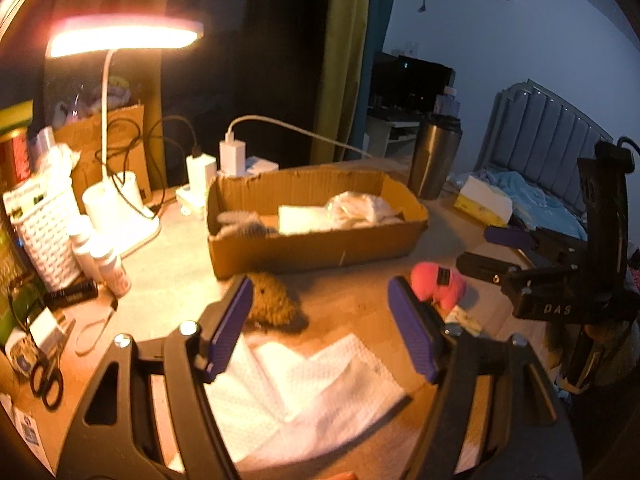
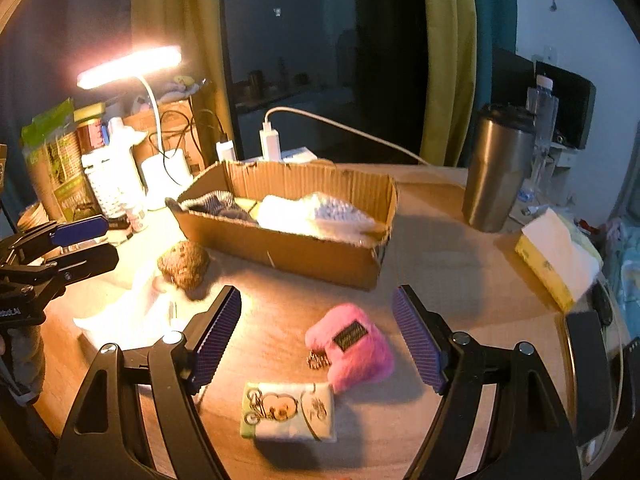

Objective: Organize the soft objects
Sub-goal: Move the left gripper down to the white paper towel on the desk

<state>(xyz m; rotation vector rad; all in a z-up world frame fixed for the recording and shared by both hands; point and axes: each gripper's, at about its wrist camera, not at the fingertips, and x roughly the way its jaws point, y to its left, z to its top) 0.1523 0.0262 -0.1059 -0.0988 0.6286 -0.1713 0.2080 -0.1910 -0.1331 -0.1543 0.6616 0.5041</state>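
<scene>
A cardboard box [image 1: 320,250] [image 2: 288,252] on the table holds white cloths and a striped knit piece. A brown plush [image 1: 272,300] [image 2: 185,264] lies in front of it, beside a white paper towel [image 1: 304,392] [image 2: 128,320]. A pink fuzzy pouch [image 1: 438,282] [image 2: 352,346] lies to the right, with a small tissue pack [image 2: 288,412] next to it. My left gripper [image 1: 320,336] is open and empty above the towel. My right gripper [image 2: 316,340] is open and empty above the pouch; it also shows in the left wrist view [image 1: 492,250].
A lit desk lamp [image 1: 120,36] [image 2: 128,66], a white basket [image 1: 48,232], bottles, chargers and scissors [image 1: 46,380] crowd the left side. A steel tumbler [image 1: 434,156] [image 2: 498,168] and a tissue box [image 2: 558,264] stand right of the box.
</scene>
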